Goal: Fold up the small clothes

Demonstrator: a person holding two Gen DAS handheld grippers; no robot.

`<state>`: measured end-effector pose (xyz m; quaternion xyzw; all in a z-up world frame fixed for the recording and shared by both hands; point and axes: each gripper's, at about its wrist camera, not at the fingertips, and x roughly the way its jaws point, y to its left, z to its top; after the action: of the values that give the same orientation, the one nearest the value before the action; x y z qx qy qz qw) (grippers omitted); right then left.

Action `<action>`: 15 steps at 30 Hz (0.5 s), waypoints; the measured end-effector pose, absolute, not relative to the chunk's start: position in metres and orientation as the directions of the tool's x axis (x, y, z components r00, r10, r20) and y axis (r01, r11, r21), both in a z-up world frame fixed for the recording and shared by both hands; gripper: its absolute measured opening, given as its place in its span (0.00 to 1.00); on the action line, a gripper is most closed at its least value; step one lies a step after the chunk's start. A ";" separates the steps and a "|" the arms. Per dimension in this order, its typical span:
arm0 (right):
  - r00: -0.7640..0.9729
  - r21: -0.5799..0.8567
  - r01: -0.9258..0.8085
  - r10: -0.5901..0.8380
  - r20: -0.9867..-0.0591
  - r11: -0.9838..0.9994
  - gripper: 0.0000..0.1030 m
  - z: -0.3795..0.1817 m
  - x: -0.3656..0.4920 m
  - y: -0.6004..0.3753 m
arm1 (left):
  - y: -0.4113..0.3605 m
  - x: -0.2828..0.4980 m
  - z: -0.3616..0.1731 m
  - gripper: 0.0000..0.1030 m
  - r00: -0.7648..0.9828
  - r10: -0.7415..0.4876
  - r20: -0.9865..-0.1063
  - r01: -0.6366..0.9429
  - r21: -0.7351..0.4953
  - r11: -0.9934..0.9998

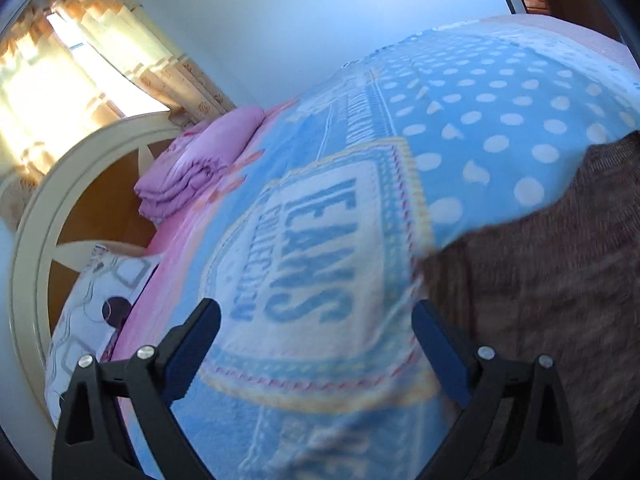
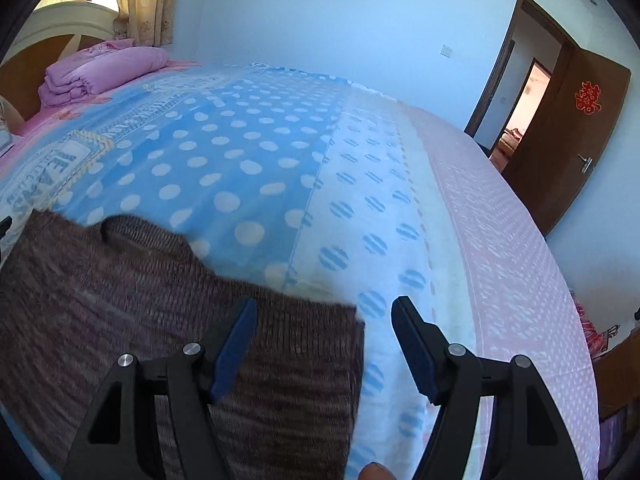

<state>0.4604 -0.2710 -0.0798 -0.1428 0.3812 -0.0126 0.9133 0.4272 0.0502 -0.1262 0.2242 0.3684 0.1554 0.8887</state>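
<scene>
Plainly, everything here hangs on which tongs stand over the knit.

Garment: a brown knitted sweater lies flat on the bed's blue dotted blanket — it fills the lower left of the right wrist view and the right side of the left wrist view.

Long axis: I cannot tell for sure — a rounded opening, likely the neck, shows at the upper left of the knit in the right view, and a straight edge runs down the lower middle of that frame.

Right tongs: apart and holding nothing; one finger is over the knit, the other over bare blanket, so that straight edge passes between them.

Left tongs: apart and wide, nothing between them; mostly over the printed panel of the blanket, with the sweater's border beside the right-hand finger.

Nearer hand: the right, by my reckoning — it straddles the edge, while the left sits just off the cloth.

Elsewhere: a folded pink quilt lies by the headboard, well apart from the sweater.
</scene>
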 end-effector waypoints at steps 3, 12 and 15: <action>0.688 -0.192 -0.106 -0.068 -0.723 0.976 0.68 -0.087 0.421 -0.290 | 0.065 0.389 -0.122 0.96 0.688 0.393 -0.610 -0.115 0.443 0.889; 0.636 0.081 -0.106 0.130 -0.761 0.991 0.68 -0.112 0.326 -0.318 | 0.044 0.290 -0.121 0.76 0.721 0.042 -0.691 0.025 0.087 0.996; 0.631 0.107 -0.106 0.150 -0.761 0.989 0.68 -0.118 0.315 -0.316 | 0.031 0.294 -0.133 0.57 0.689 -0.023 -0.724 0.069 0.035 0.997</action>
<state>0.3152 -0.3159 -0.1183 0.0260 0.4236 0.0707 0.9027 0.2943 0.0313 -0.1335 0.0296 0.3935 -0.0251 0.9185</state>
